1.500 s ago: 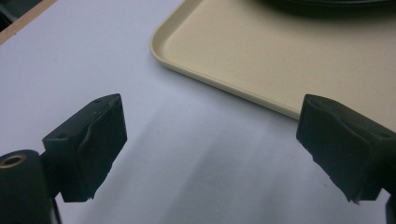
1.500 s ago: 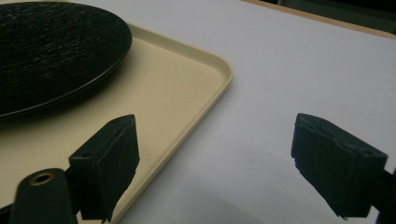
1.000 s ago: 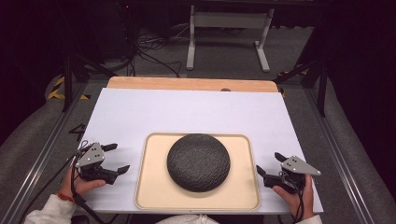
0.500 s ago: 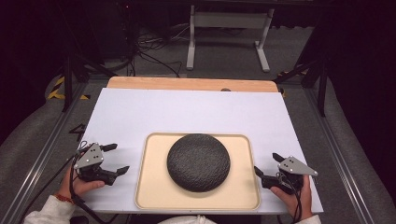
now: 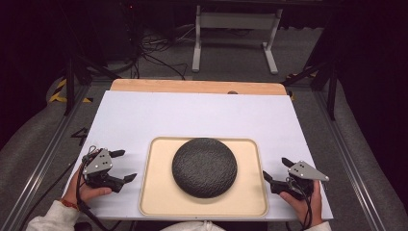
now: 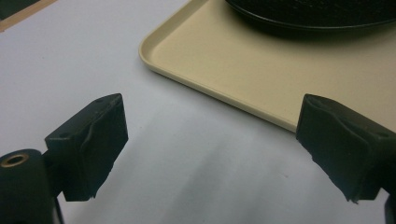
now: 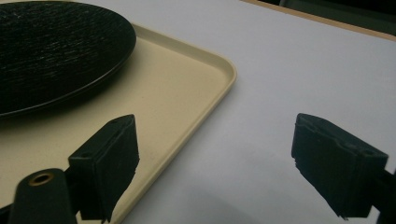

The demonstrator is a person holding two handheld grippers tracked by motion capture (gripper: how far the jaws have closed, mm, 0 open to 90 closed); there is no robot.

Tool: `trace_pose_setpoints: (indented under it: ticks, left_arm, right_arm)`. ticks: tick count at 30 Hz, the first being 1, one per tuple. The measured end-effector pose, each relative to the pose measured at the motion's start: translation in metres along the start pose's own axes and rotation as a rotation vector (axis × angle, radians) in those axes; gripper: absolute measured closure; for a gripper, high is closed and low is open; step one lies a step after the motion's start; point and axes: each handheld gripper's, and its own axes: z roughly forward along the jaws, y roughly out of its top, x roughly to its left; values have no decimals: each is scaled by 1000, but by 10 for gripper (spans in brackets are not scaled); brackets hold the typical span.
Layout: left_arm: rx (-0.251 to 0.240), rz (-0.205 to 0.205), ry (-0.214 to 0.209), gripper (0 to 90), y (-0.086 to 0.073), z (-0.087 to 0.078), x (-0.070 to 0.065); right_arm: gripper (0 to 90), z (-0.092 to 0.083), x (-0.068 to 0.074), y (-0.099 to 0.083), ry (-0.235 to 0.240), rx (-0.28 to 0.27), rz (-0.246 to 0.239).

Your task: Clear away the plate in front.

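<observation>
Both grippers, left (image 5: 121, 166) and right (image 5: 274, 171), wide open, empty, flanking beige plastic tray (image 5: 156, 192); uneven lift risks sliding round black textured plate (image 5: 204, 167) off.

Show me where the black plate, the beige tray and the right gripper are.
black plate (image 5: 204, 167), high view, middle of its textured top.
beige tray (image 5: 156, 192), high view, bare floor of the tray left of the plate.
right gripper (image 5: 277, 174), high view, midway between its open fingertips.
</observation>
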Motion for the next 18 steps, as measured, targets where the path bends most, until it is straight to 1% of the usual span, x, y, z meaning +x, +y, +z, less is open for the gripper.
trace_pose_setpoints:
  ticks: [1, 7, 18]
  left_arm:
    - [2, 3, 5, 100, 0, 0, 0]
    - [7, -3, -1, 100, 0, 2, 1]
    - [19, 6, -10, 100, 1, 5, 0]
  right_arm:
    - [153, 0, 0, 0, 0, -1, 0]
    - [153, -1, -2, 0, -2, -5, 5]
    - [152, -2, -2, 0, -5, -7, 9]
